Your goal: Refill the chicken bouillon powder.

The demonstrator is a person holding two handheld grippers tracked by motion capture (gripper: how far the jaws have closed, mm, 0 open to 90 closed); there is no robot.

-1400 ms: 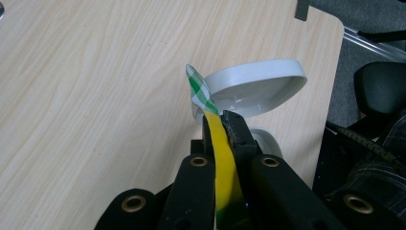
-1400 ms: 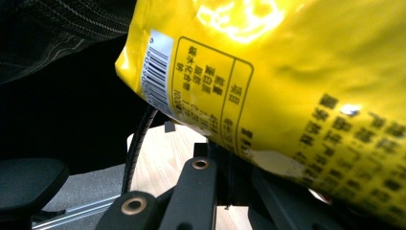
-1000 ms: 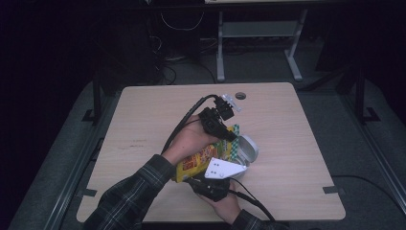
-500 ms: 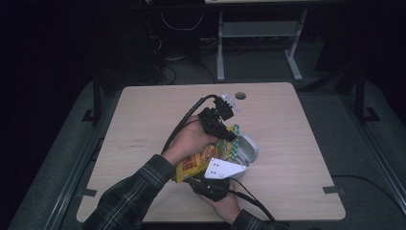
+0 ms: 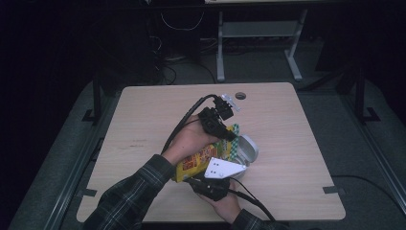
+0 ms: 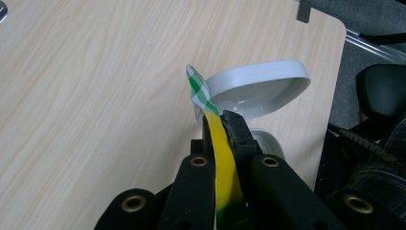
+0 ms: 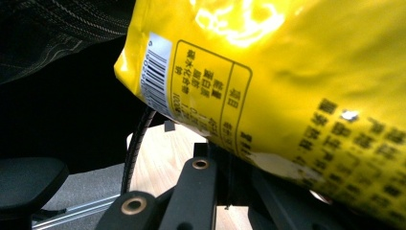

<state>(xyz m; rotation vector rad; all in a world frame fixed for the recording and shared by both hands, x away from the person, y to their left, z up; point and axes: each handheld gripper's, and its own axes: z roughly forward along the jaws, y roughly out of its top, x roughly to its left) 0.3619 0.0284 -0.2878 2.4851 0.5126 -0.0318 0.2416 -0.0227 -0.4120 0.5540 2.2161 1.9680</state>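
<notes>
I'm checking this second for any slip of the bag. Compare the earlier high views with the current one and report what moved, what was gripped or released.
Nothing visibly changed. The left gripper is still shut on the green-checked top edge of the yellow snack bag, the right gripper still clamps its lower end, and the bag stays tilted over the white bowl on the table.

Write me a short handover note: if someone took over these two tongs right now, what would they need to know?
Left tongs: shut on the yellow snack bag, gripping its green-checked edge.
Right tongs: shut on the same bag, at the opposite edge.
The bag is held above the table, its checked end by the grey bowl.
Done: bag gripped at both ends.
Left: probably opening it and tipping it into the bowl; no contents visible in the bowl yet.
</notes>
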